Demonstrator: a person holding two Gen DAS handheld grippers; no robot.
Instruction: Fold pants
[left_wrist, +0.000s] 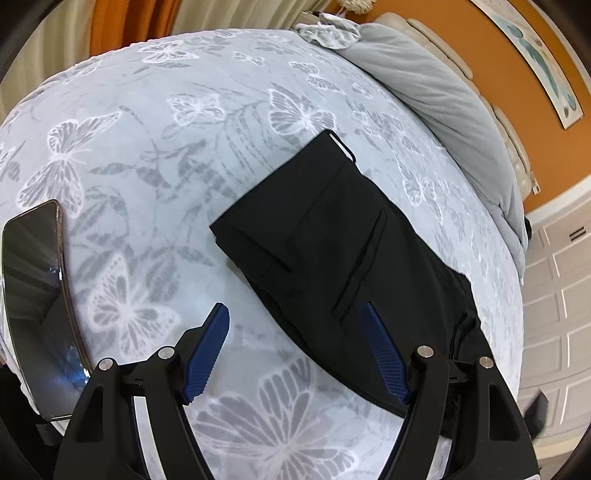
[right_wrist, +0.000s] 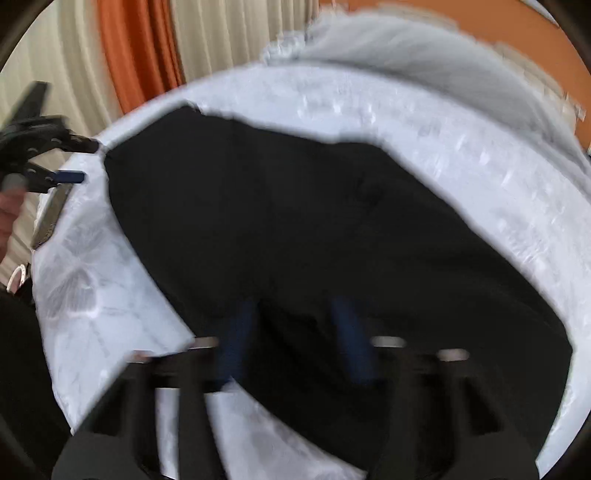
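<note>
Left wrist view: black pants (left_wrist: 343, 258) lie folded on a butterfly-print bed (left_wrist: 147, 147), the left tongs (left_wrist: 295, 317) held above with blue fingers spread wide apart, gripping nothing.

A phone (left_wrist: 33, 295) lies at the bed's left edge, a grey pillow (left_wrist: 443, 99) beyond. The right wrist view is blurred: the right tongs (right_wrist: 295, 310) angle down over the pants, fingers apart.

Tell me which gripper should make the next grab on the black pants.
Probably the right gripper: it hovers directly over the black pants, fingers apart, though that view is blurred. The left gripper is open too, but sits mostly over bare bedspread at the pants' edge, near the phone.
</note>
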